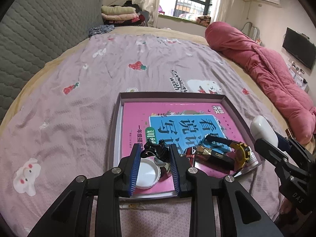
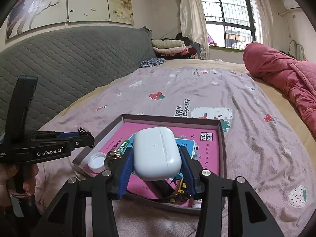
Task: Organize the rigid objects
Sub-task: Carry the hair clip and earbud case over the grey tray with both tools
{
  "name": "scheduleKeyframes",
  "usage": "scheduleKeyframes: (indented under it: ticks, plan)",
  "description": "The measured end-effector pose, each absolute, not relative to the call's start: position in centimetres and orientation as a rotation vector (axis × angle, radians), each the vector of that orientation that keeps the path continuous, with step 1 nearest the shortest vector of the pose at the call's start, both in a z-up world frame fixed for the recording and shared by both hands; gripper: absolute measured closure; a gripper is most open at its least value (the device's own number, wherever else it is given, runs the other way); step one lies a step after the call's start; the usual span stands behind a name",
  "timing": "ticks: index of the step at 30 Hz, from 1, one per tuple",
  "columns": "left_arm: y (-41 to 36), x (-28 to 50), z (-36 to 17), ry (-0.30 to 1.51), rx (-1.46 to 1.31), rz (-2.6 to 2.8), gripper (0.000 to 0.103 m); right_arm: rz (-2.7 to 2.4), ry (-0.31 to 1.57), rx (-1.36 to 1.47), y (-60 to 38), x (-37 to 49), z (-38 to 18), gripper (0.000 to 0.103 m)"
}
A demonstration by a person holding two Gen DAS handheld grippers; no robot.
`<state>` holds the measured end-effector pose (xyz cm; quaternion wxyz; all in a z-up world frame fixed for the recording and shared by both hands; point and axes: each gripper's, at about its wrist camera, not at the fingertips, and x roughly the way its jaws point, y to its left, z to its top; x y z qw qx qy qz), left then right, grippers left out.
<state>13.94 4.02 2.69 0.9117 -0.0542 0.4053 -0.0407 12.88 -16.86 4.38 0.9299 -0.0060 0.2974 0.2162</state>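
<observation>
A shallow box lid (image 1: pixel 227 103) (image 2: pixel 222 138) lies on the bed with a pink workbook (image 1: pixel 138 118) inside. On the book lie a white jar cap (image 1: pixel 147 174) (image 2: pixel 96 162), a gold and black watch (image 1: pixel 240 154) and a small dark box (image 1: pixel 215 158). My left gripper (image 1: pixel 155 152) is shut on a black hair claw clip (image 1: pixel 156 150) above the cap. My right gripper (image 2: pixel 156 158) is shut on a white earbuds case (image 2: pixel 156 153) and holds it above the box; the case also shows in the left wrist view (image 1: pixel 262 129).
The bed has a lilac strawberry-print sheet (image 1: pixel 98 69). A rolled pink quilt (image 1: pixel 266 69) lies along the right side. A grey quilted headboard (image 2: pixel 69 59) stands at the left. Folded clothes (image 1: pixel 120 13) are stacked at the far end by the window.
</observation>
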Motion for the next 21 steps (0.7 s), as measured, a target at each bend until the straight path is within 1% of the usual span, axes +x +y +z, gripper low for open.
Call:
scheduleKeyframes:
  ticks: [17,20,21]
  plan:
    - [4.3,14.6,-0.7,0.890,-0.114,-0.052,0.073,0.405,0.698,-0.025,-17.2,13.9,1.4,0.057]
    - [4.3,14.7,-1.3,0.902,-0.110,-0.049,0.073,0.399,0.717,-0.032,-17.1,14.1,0.9,0.058]
    - [4.3,14.7,-1.5,0.905,-0.108,-0.050,0.073,0.399,0.720,-0.037,-17.1,14.1,0.7,0.060]
